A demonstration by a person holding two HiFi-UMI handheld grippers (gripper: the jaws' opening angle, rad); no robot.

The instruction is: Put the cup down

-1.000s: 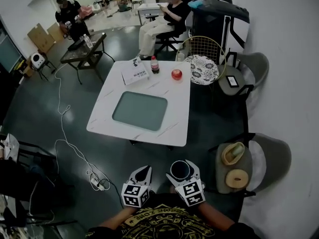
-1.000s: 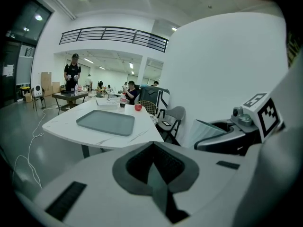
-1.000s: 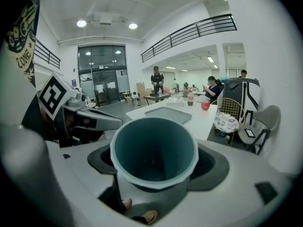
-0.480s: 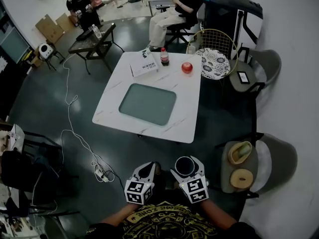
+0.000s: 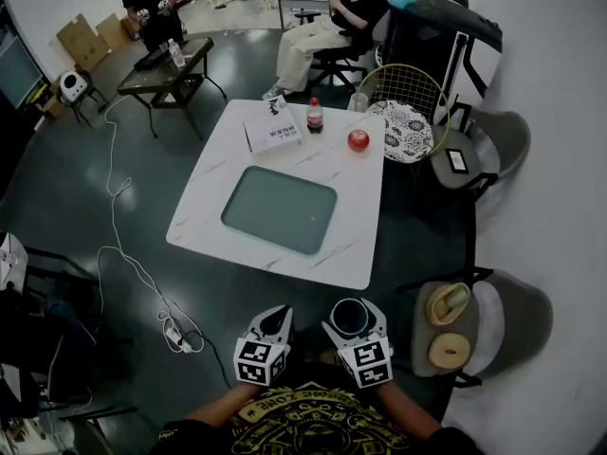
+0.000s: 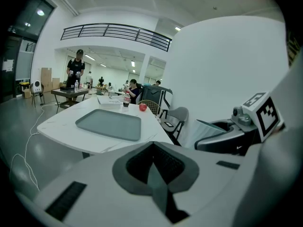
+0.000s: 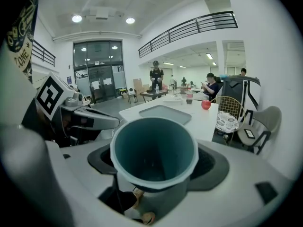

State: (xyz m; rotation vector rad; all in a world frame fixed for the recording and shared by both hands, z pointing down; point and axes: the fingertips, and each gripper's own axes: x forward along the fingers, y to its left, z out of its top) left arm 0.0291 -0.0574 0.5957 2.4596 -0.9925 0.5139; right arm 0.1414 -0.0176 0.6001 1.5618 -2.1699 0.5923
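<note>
Teal cup (image 7: 154, 150) upright, mouth up, in rt hand-held gripper (image 5: 350, 318).

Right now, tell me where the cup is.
The cup is clamped in the right gripper, low in the head view, just right of the left gripper and short of the white table's near edge.

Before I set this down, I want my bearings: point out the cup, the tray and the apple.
cup (image 7: 154, 150): right gripper view, its inner wall.
tray (image 5: 280, 209): head view, its bare middle.
apple (image 5: 358, 140): head view, its top.
</note>
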